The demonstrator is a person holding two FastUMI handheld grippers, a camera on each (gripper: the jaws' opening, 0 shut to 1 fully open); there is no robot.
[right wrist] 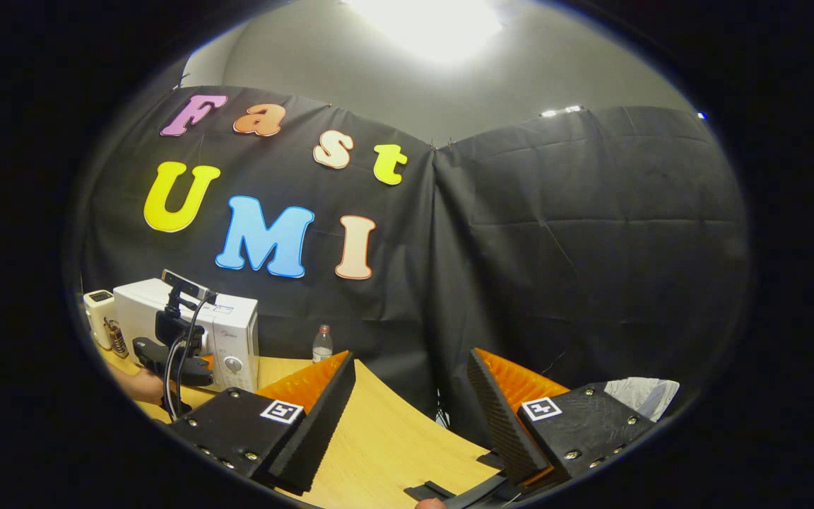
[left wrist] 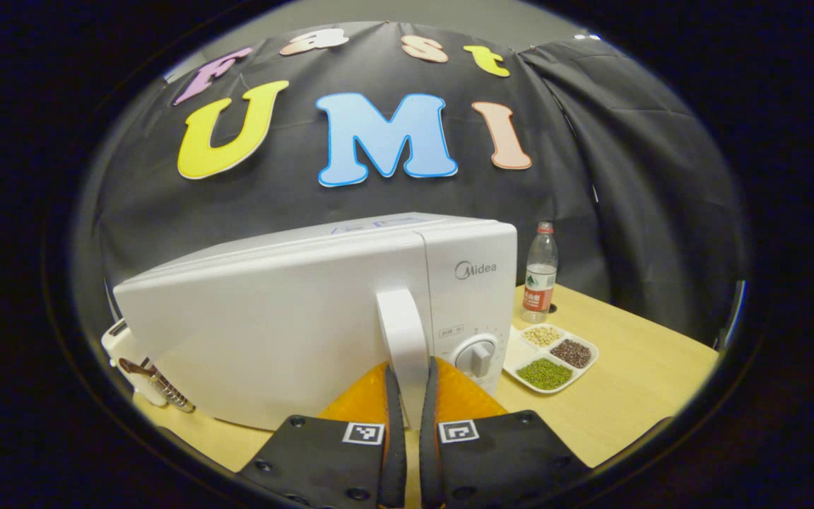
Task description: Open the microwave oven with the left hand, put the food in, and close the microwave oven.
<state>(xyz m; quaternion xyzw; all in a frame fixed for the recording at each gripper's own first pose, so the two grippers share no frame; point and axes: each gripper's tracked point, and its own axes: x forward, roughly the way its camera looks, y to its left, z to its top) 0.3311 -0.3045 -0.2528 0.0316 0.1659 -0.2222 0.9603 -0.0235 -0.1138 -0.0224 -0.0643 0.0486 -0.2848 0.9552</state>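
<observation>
Left claw (left wrist: 407, 396) was clamped on the microwave (left wrist: 294, 311) door handle (left wrist: 403, 332), right claw (right wrist: 407, 396) hung apart, so I figured pull in a slow arc.

Handle's lower end (left wrist: 410, 396) behind fingers

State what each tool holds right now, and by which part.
The left tool is shut on the microwave door handle, near the handle's lower end. The right tool is open above the table, holding nothing.
</observation>
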